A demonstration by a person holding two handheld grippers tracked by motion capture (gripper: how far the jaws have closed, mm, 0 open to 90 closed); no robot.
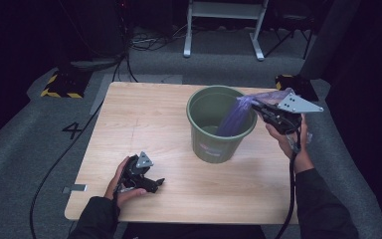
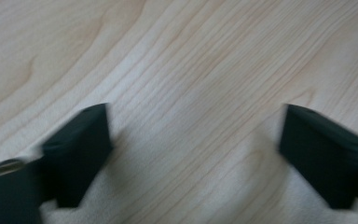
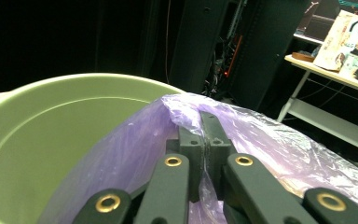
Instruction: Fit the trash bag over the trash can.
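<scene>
One green bucket (image 1: 219, 130), purple bag (image 1: 236, 118) draped inside (otherwise seemingly empty).

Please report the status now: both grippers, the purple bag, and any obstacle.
Right hand-held gripper shut on purple bag at green bucket rim, bag hanging inside. Left hand-held gripper open, nothing between jaws, low over table. Nothing in the way.

Lab/studio: black drapes, grey carpet w/ taped "4" (image 1: 72, 130), floor cables (image 1: 54, 164), dark equipment racks (image 3: 205, 42), pale wooden table (image 1: 144, 124).
</scene>
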